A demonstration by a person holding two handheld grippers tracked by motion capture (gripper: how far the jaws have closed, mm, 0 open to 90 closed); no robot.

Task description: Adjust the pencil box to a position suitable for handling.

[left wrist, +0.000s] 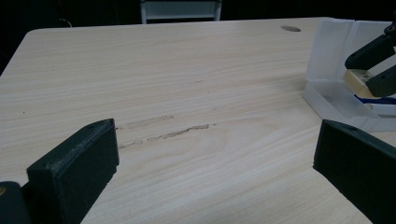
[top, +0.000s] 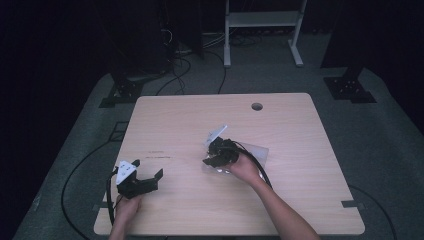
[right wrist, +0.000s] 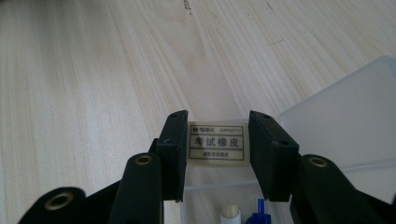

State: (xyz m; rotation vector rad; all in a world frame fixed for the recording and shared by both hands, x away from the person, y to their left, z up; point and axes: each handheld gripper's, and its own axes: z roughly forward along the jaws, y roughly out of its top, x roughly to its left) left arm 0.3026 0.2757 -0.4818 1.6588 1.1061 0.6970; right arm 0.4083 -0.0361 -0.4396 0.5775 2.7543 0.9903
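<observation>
My right gripper [right wrist: 217,154] has its two black jaws closed partway on an eraser [right wrist: 218,142], a cream block with a printed label of Chinese characters. The pads press on its two short ends, so I read that as a firm grip and not a loose straddle. The eraser hangs just above the near end of a clear plastic box [right wrist: 327,116], which I take as my landmark. Beneath the eraser, inside the box, I see the top of a white cap [right wrist: 229,215] and a blue cap [right wrist: 258,215]; both are cut off by the lower edge of the right gripper view, so I cannot say what they belong to.

From the left gripper view the box [left wrist: 329,91] stands to the right on the wooden table [left wrist: 187,93], its lid raised upright, and the eraser [left wrist: 357,77] shows between the right gripper's jaws over it.

My left gripper [left wrist: 215,154] is spread wide with nothing between the jaws. In the high view it [top: 145,177] sits well apart from the box, toward the near left corner of the table.

In the high view the right gripper [top: 220,152] and my hand [top: 245,167] cover most of the box [top: 257,150], and the eraser is too small and dark there to make out.
</observation>
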